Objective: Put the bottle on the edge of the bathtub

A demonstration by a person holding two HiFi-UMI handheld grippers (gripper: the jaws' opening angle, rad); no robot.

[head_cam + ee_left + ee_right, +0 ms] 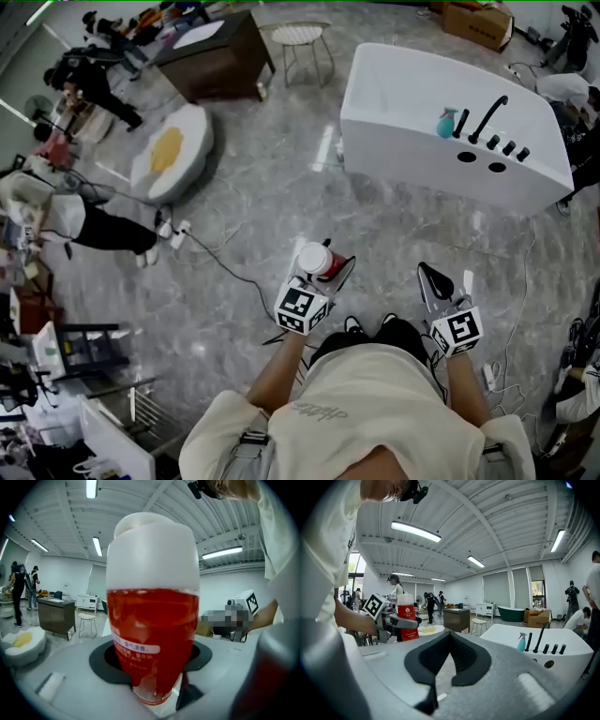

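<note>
Carrying is the step in hand: the left tongs (330, 267) clamp the bottle (314, 257), held well short of the bathtub (403, 141). The right tongs (437, 281) are closed on nothing. Next, the bottle likely needs bringing to the bathtub's near edge and standing upright there.

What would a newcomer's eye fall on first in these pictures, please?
The red bottle with a white cap fills the left gripper view, clamped upright in the left gripper. Next comes the white bathtub at the head view's upper right, with a teal spray bottle and a black faucet on its edge.
</note>
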